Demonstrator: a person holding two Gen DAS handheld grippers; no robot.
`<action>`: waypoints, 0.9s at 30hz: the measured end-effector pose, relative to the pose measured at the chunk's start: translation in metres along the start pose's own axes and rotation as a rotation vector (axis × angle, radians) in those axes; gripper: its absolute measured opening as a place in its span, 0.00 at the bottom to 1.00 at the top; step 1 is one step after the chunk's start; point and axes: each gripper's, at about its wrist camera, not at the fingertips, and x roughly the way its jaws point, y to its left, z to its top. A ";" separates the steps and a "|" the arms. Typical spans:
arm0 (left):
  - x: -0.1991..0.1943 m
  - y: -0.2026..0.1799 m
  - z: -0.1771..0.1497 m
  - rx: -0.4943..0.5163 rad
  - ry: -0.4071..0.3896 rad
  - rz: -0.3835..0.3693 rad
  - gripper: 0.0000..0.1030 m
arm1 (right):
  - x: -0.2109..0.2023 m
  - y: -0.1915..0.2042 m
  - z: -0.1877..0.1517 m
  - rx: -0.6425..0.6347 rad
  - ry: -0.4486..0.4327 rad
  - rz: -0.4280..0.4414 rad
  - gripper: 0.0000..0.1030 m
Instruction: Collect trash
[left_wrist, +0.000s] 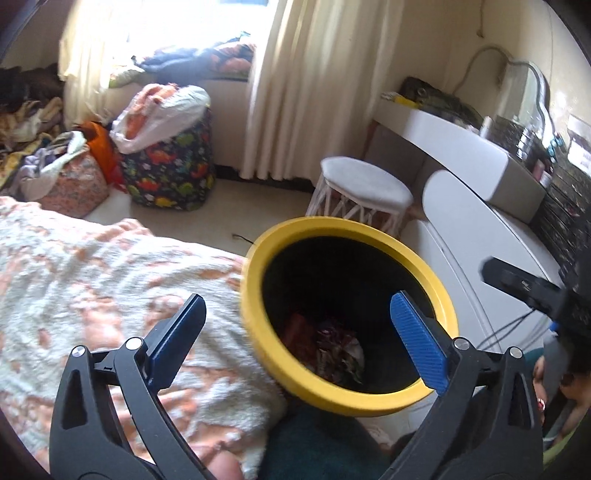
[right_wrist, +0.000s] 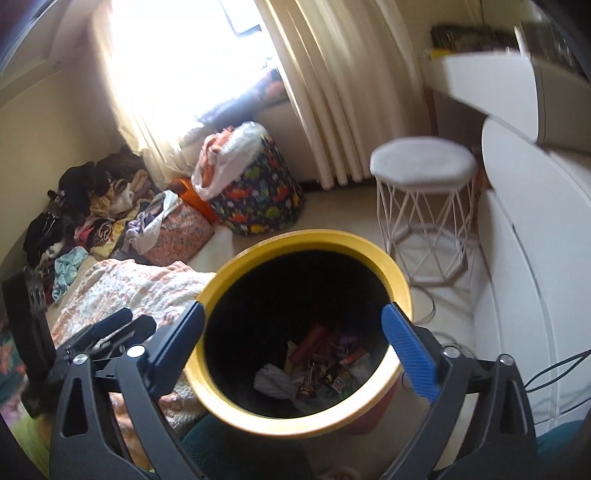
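Observation:
A bin with a yellow rim (left_wrist: 428, 266) and a dark inside stands beside the bed. Crumpled wrappers (left_wrist: 332, 347) lie at its bottom, seen as several wrappers (right_wrist: 317, 365) with a white scrap in the right wrist view. My left gripper (left_wrist: 299, 339) hangs open over the bin's near-left edge, nothing between its blue pads. My right gripper (right_wrist: 293, 350) is open above the bin rim (right_wrist: 236, 266), its jaws spread wide and empty. The other gripper (right_wrist: 107, 332) shows at the left of the right wrist view, and a black gripper part (left_wrist: 524, 284) at the right of the left wrist view.
A fleecy orange-and-white blanket (left_wrist: 92, 280) covers the bed at left. A white wire-legged stool (right_wrist: 424, 192) stands behind the bin, a white dresser (right_wrist: 535, 258) at right. A dinosaur-print laundry bag (right_wrist: 258, 192) and piled clothes (right_wrist: 85, 206) sit under the curtained window.

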 end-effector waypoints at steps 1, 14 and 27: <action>-0.006 0.003 0.000 -0.010 -0.008 0.021 0.89 | -0.006 0.007 -0.003 -0.017 -0.036 0.009 0.94; -0.090 0.041 -0.028 -0.069 -0.151 0.192 0.89 | -0.053 0.081 -0.042 -0.235 -0.350 0.041 0.94; -0.149 0.048 -0.056 -0.033 -0.268 0.297 0.89 | -0.049 0.107 -0.060 -0.289 -0.348 0.087 0.94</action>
